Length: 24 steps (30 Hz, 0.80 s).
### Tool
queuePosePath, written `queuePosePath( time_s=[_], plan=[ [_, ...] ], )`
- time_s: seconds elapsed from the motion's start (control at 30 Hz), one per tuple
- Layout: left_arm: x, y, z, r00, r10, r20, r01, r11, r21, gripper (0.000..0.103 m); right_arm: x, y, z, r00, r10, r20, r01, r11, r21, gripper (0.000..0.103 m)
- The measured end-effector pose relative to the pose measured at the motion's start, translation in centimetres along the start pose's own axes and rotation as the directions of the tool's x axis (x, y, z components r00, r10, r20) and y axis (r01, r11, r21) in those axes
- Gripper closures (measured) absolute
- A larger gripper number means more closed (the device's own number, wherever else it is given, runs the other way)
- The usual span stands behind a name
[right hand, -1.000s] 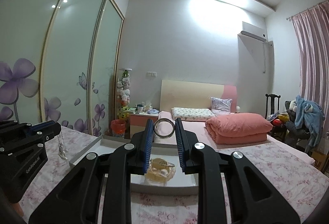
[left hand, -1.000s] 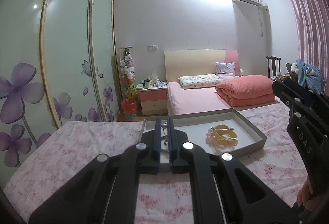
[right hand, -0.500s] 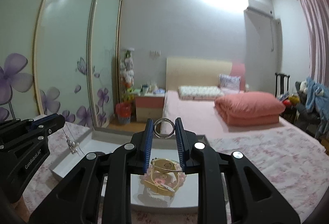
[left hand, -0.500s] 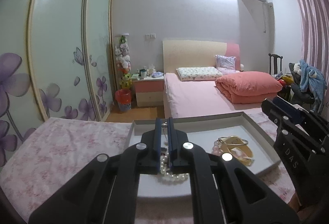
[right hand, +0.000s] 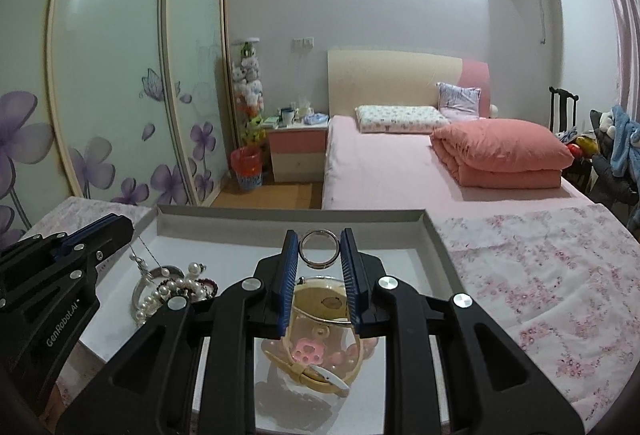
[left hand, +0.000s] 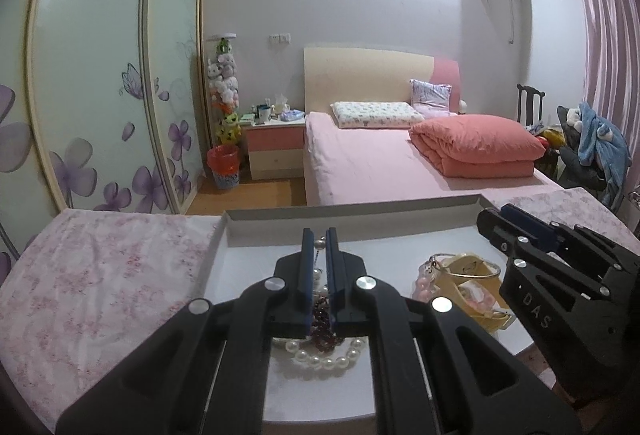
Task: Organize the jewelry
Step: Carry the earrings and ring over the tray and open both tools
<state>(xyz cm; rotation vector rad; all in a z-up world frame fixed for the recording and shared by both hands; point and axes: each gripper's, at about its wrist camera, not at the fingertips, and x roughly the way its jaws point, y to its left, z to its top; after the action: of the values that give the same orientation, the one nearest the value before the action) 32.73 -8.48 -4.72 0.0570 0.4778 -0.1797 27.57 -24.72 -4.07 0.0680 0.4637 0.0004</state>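
Observation:
A grey tray with a white floor lies on the flowered cloth. My left gripper is shut on a thin chain necklace, which dangles over a pearl bracelet and a dark red bead bracelet. In the right wrist view the chain hangs from the left gripper above the pearls and a silver bangle. My right gripper is shut on a silver ring, held upright over a yellow watch and a pink charm.
The tray's far wall stands just beyond both sets of fingertips. Flowered cloth spreads to either side. Behind are a pink bed, a bedside table and a wardrobe with sliding doors.
Both grippers have moved forward and down over the tray, which now looks nearer and larger. The chain and the ring stay held. The bracelets have come into view under the left fingers.

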Motion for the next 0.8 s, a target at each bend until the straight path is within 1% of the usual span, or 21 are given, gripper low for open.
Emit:
queuePosePath(
  time_s=[0.07,0.1,0.13,0.17,0.2,0.23,0.4,0.43,0.5,0.53,0.67,0.77,0.8],
  plan=[
    [0.3,-0.1,-0.1,1.000,-0.006,-0.011,0.006,1.000,0.001,0.095,0.1,-0.2,0.2,1.000,0.011,-0.008,-0.011,1.000,0.014,0.079],
    [0.4,-0.2,-0.2,1.000,-0.009,-0.014,0.009,1.000,0.001,0.093,0.2,-0.2,0.2,1.000,0.013,-0.011,-0.013,1.000,0.017,0.077],
    [0.5,-0.2,-0.2,1.000,-0.012,-0.017,0.012,1.000,0.001,0.086,0.2,-0.3,0.3,1.000,0.017,-0.012,-0.017,1.000,0.021,0.074],
    [0.5,-0.1,-0.2,1.000,-0.013,-0.016,0.013,1.000,0.000,0.082,-0.1,-0.3,0.3,1.000,0.020,-0.007,-0.020,0.999,0.028,0.066],
    [0.6,0.0,-0.1,1.000,-0.011,-0.013,0.011,1.000,-0.003,0.076,-0.1,-0.5,0.5,1.000,0.019,-0.002,-0.019,0.999,0.031,0.061],
    [0.5,0.1,-0.1,1.000,-0.010,-0.009,0.010,1.000,-0.009,0.073,-0.4,-0.6,0.6,1.000,0.017,0.005,-0.017,0.999,0.033,0.061],
    [-0.6,1.8,0.4,1.000,-0.006,-0.010,0.005,0.998,-0.070,0.072,-2.1,-1.9,1.4,0.999,0.000,0.041,-0.003,0.999,0.054,0.061],
    [-1.0,2.4,0.5,1.000,-0.005,-0.009,0.004,0.996,-0.084,0.071,-2.5,-2.1,1.4,0.999,-0.002,0.048,-0.001,0.998,0.060,0.061],
    [-1.9,3.2,0.6,1.000,0.004,-0.003,-0.004,0.995,-0.103,0.066,-3.6,-2.6,1.5,0.998,-0.009,0.062,0.005,0.998,0.065,0.061],
    [-2.7,3.8,0.6,1.000,0.012,0.005,-0.011,0.993,-0.114,0.065,-4.2,-2.7,1.5,0.998,-0.010,0.068,0.006,0.998,0.064,0.061],
    [-5.5,5.2,0.5,0.999,0.037,0.020,-0.034,0.991,-0.130,0.056,-6.3,-3.0,1.4,0.996,-0.011,0.084,0.007,0.998,0.055,0.060],
    [-8.0,6.0,-0.1,0.998,0.055,0.031,-0.051,0.990,-0.134,0.051,-8.4,-3.0,0.9,0.995,-0.013,0.099,0.007,0.998,0.062,0.050],
    [-9.2,6.3,-0.5,0.998,0.059,0.038,-0.053,0.989,-0.139,0.047,-9.3,-2.9,0.6,0.995,-0.008,0.101,0.001,0.998,0.065,0.047]
  ],
)
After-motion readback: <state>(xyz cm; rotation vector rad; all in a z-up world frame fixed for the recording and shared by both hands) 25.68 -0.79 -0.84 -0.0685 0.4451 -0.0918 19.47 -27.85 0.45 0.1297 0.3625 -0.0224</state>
